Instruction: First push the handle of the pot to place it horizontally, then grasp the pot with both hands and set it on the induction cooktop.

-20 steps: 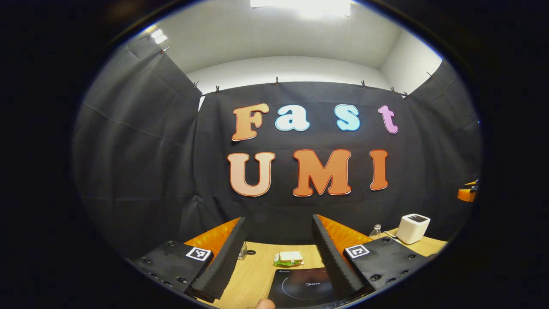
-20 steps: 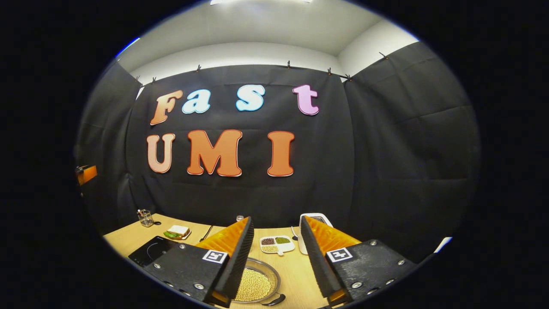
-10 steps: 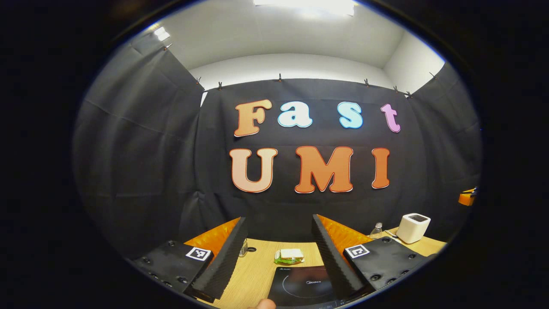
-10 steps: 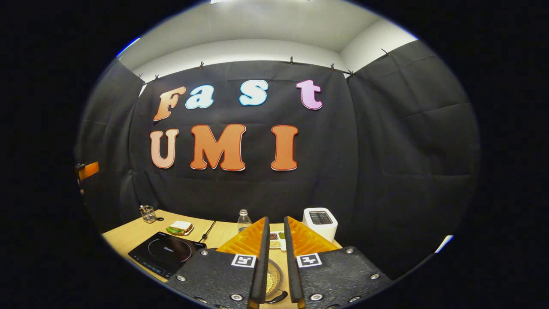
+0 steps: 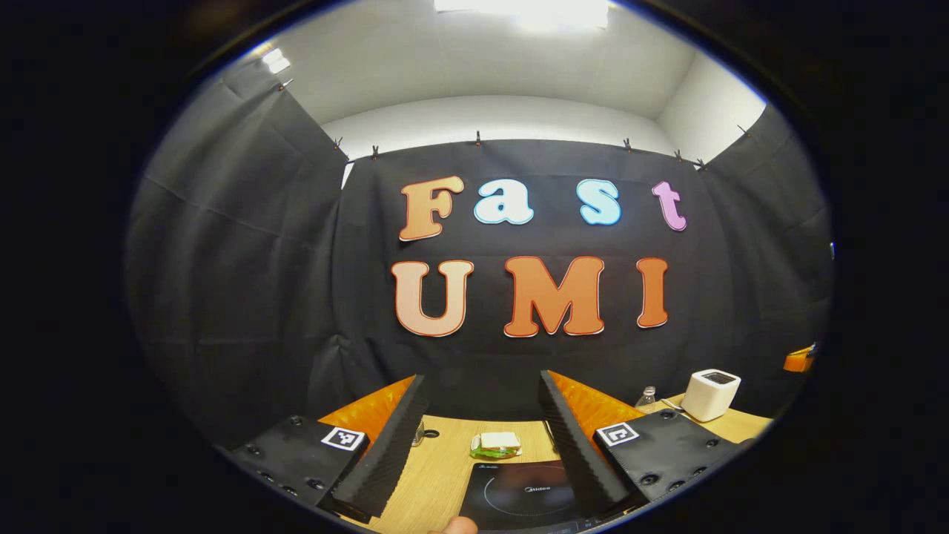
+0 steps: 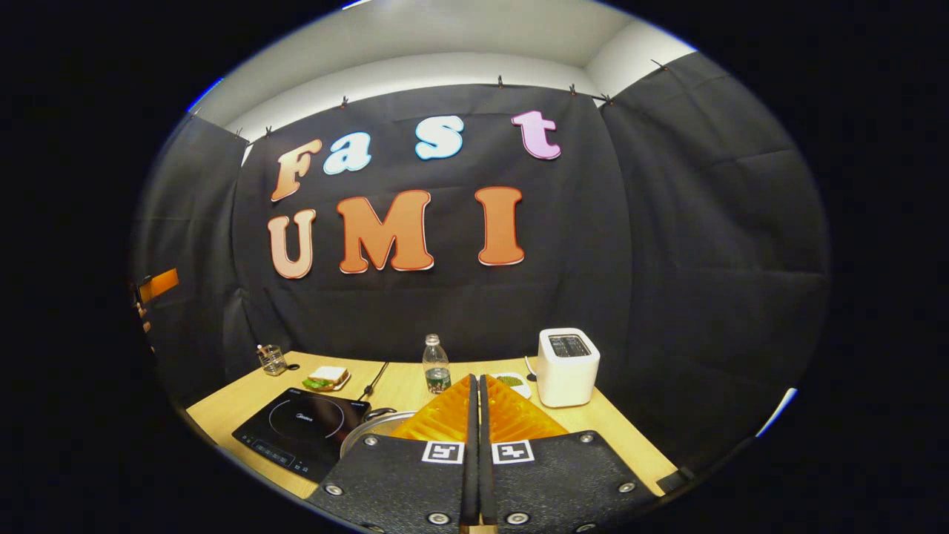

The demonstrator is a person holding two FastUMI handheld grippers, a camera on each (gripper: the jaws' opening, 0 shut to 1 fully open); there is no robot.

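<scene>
In the right gripper view my right gripper (image 6: pixel 475 380) is shut with nothing between its fingers. It hangs over the steel pot (image 6: pixel 368 428), whose rim shows just left of the fingers; the rest of the pot is hidden behind them. The black induction cooktop (image 6: pixel 300 428) lies on the table left of the pot. In the left gripper view my left gripper (image 5: pixel 482 377) stands open and empty above the near part of the cooktop (image 5: pixel 519 493).
On the wooden table (image 6: pixel 623 437) stand a white toaster (image 6: pixel 567 357), a water bottle (image 6: pixel 435 363), a small dish of beans (image 6: pixel 511 380), a sandwich (image 6: pixel 326 377) and a glass jar (image 6: pixel 272 359). A person's fingertip (image 5: pixel 456 525) shows at the bottom edge.
My right gripper has gone from open to shut and has drawn back and up, so the pot now sits lower left of its fingers. The left gripper has barely moved.
</scene>
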